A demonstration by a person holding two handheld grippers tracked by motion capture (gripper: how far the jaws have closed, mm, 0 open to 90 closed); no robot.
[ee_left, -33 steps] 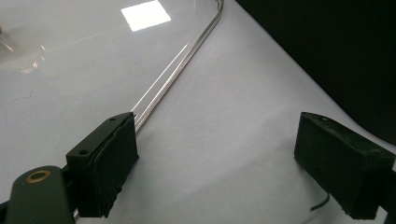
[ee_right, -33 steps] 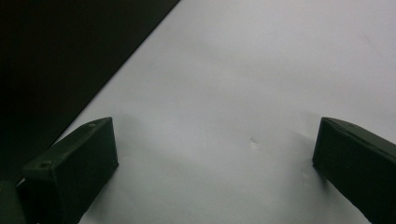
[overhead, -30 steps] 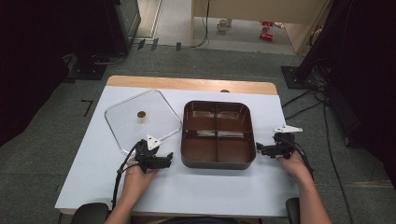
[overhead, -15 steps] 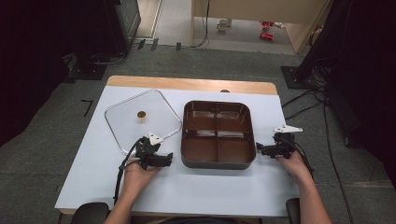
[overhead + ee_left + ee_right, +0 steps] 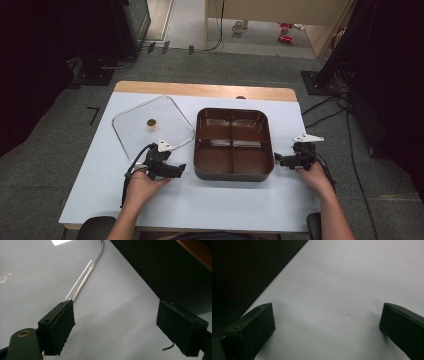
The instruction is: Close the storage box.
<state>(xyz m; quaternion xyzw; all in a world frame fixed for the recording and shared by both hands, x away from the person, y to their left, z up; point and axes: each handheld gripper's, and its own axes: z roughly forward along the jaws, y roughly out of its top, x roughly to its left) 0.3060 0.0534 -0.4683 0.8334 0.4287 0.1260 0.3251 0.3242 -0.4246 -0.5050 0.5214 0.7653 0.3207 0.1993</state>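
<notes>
Grippers (image 5: pixel 182 168) (image 5: pixel 276 159) flanking brown tray (image 5: pixel 233 172), four bare compartments

One brown tray (image 5: pixel 233 172) with four compartments sits on one white surface (image 5: pixel 210 200). One clear lid (image 5: pixel 135 132) lies beside it, carrying one small round knob (image 5: pixel 150 122). Two tools are in play, one per hand: the left tool (image 5: pixel 181 169) and the right tool (image 5: pixel 276 159), each with two black jaws set wide apart. Two hands, the left hand (image 5: pixel 142 182) and the right hand (image 5: pixel 315 175), come in from the near edge. Two red items (image 5: pixel 285 32) lie on the floor beyond.
</notes>
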